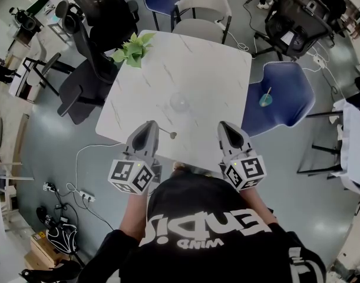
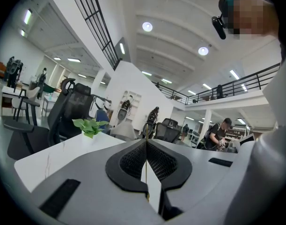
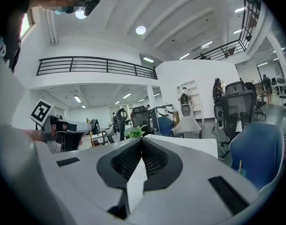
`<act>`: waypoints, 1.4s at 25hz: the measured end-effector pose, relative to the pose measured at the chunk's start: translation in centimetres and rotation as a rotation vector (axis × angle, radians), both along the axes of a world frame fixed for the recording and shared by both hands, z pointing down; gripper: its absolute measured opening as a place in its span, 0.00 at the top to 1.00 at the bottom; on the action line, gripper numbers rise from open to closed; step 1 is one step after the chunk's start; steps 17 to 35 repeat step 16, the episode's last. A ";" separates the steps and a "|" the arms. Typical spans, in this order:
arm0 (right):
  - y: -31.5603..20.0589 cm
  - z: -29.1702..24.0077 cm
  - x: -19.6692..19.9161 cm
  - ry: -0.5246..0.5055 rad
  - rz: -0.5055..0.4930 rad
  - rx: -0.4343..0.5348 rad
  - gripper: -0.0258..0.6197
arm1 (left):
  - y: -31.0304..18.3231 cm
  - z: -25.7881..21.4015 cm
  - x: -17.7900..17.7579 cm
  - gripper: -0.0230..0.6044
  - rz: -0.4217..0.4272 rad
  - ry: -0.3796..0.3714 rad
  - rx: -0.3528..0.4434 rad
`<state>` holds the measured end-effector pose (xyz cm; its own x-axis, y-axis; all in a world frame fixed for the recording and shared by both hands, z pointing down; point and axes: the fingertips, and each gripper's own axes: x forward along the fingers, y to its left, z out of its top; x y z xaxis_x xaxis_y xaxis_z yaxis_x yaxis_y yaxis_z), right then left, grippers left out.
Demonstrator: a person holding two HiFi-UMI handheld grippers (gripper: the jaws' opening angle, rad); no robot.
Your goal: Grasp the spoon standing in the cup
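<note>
Black-shirted, the person (image 1: 209,229) fills the near edge of the head view. Both forearms reach forward, holding the 2 units side by side over the near edge of the white marbled worktop (image 1: 215,69), pointing far and roughly level.

Finding 1: the left hand-held gripper (image 1: 150,124) is clamped on the spoon (image 1: 168,133). The spoon's small bowl juts right of the tip, apart from the cup (image 1: 181,102).

Finding 2: the right hand-held gripper (image 1: 224,125) has its jaws together, empty.

The cup is clear glass and stands on the worktop just beyond and between the 2 tips, touching neither.

Only the left gripper view shows the spoon's (image 2: 146,172) thin gold handle pinched along the seam of the left hand-held gripper (image 2: 146,142). The right gripper view shows the right hand-held gripper (image 3: 142,139) with its pads meeting.

Surroundings:
- A plant (image 1: 132,49) sits at the far left corner.
- A blue chair (image 1: 286,93) at the right carries a teal cup (image 1: 266,101) with a stick in it.
- A black office chair (image 1: 94,34) stands at the far left.
</note>
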<state>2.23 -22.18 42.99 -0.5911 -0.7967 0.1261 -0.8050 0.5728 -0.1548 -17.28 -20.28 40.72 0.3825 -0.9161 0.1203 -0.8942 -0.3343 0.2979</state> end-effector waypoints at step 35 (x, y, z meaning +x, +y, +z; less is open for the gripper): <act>-0.4 0.2 -0.1 0.002 -0.001 -0.004 0.94 | -0.2 0.4 -0.1 0.94 -0.003 0.004 -0.011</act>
